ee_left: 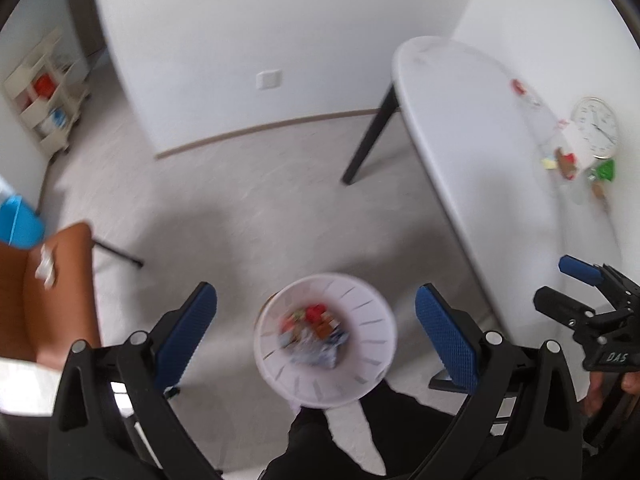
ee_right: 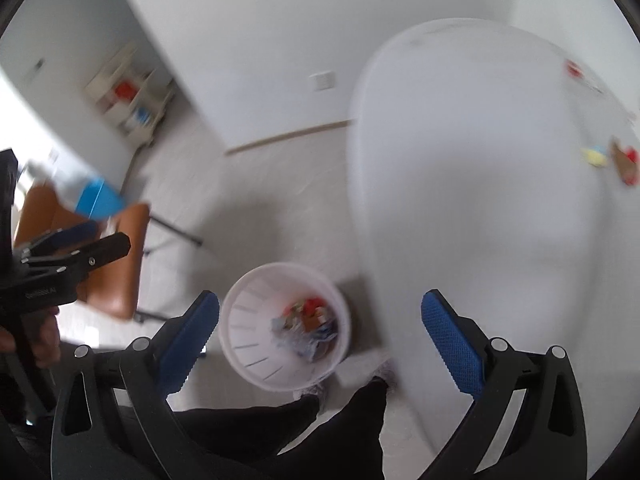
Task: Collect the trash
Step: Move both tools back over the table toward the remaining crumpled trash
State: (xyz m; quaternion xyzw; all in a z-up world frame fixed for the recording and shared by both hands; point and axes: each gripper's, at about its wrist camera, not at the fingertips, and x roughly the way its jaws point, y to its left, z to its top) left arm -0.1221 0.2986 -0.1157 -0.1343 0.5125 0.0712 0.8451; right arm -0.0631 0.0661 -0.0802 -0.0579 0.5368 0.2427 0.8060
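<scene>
Your left gripper [ee_left: 316, 332] and right gripper [ee_right: 320, 336] both have jaws spread wide, holding nothing; white bin [ee_left: 372, 376] with trash [ee_left: 314, 336] sits between them, wrappers [ee_left: 566, 162] on table [ee_left: 460, 152] at 2 o'clock

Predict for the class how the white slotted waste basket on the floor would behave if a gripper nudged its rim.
The waste basket looks like thin slotted plastic, so probably light and easily slid. It holds only a small pile of wrappers, so little weight steadies it; a push at the rim might tip it.

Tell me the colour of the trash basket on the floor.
White, with slotted walls; the basket shows best in the left wrist view.
</scene>
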